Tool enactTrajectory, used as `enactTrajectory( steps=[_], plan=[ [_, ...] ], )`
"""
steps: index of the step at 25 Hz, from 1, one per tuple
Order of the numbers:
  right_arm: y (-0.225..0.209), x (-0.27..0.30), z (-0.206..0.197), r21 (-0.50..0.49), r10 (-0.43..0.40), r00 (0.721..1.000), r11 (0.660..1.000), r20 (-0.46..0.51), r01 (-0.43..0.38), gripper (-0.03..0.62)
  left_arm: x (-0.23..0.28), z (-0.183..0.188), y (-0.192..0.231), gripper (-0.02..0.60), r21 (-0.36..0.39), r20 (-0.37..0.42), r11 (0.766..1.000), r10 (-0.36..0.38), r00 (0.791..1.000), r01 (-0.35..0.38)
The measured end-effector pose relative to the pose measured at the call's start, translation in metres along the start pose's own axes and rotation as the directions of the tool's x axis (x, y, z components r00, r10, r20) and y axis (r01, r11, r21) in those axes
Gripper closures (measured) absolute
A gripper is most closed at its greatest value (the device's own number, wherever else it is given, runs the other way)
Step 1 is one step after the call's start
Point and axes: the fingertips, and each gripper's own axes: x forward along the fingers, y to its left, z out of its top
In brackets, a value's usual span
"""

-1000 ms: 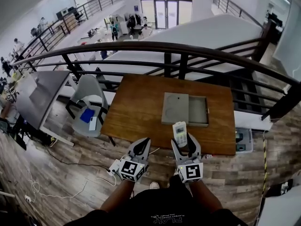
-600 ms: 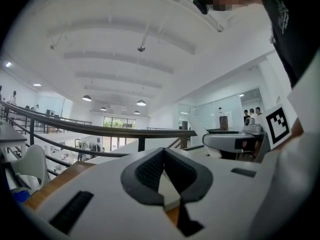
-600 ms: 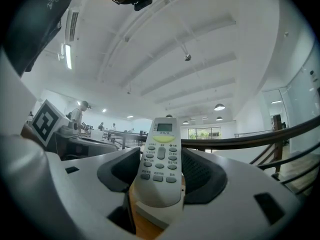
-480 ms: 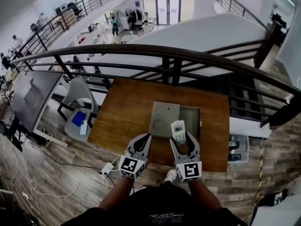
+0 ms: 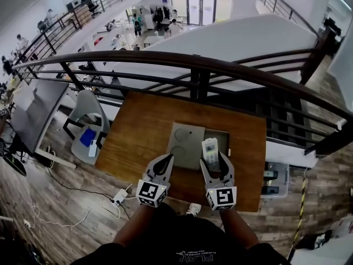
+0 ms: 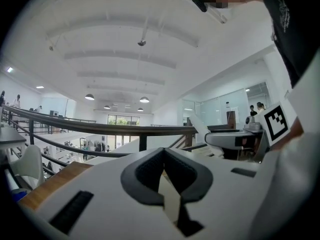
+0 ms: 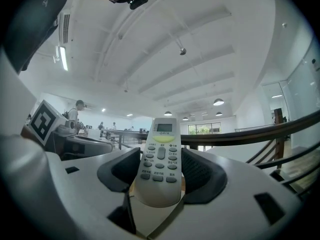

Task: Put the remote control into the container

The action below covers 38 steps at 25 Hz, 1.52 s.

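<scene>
Head and gripper views. The right gripper (image 5: pixel 213 160) (image 7: pixel 159 156) pinched the white remote control (image 5: pixel 209 149) (image 7: pixel 161 134) by its lower half, button face toward the gripper's camera and display end projecting beyond the jaw tips. In the head view the remote control overlapped the near edge of the grey container (image 5: pixel 222 134), at that container's open right part; a flat grey panel (image 5: pixel 185 144) lay over the container's left part. The left gripper (image 5: pixel 164 162) (image 6: pixel 164 152) was held just left of the container's near edge, its jaws pressed together with nothing between them. The container rested on a wooden table (image 5: pixel 138 137), with a dark railing (image 5: pixel 165 59) beyond the container.
</scene>
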Motion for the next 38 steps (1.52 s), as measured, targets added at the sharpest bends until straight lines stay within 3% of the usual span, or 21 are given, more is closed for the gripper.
enactTrajectory(
  steps=[9,22,28,38],
  plan=[
    [-0.021,0.034,-0.034,-0.009,-0.086,0.992,0.996,-0.097,0.085,0.330,0.037,-0.006,0.029,0.577,-0.006,-0.020,0.998,-0.057,0.998,0.057],
    [-0.065,0.069,-0.085,0.026,-0.260,0.931,0.961,-0.255,0.275,0.330,0.089,-0.020,0.060,0.577,-0.013,-0.060,0.986,-0.167,0.984,0.167],
    [-0.085,0.080,-0.106,0.035,-0.289,0.903,0.948,-0.318,0.315,0.330,0.107,-0.036,0.062,0.577,-0.015,-0.103,0.982,-0.188,0.977,0.187],
    [-0.097,0.087,-0.168,0.054,-0.258,0.838,0.945,-0.481,0.322,0.330,0.117,-0.063,0.061,0.577,-0.027,-0.157,0.982,-0.187,0.970,0.185]
  ],
)
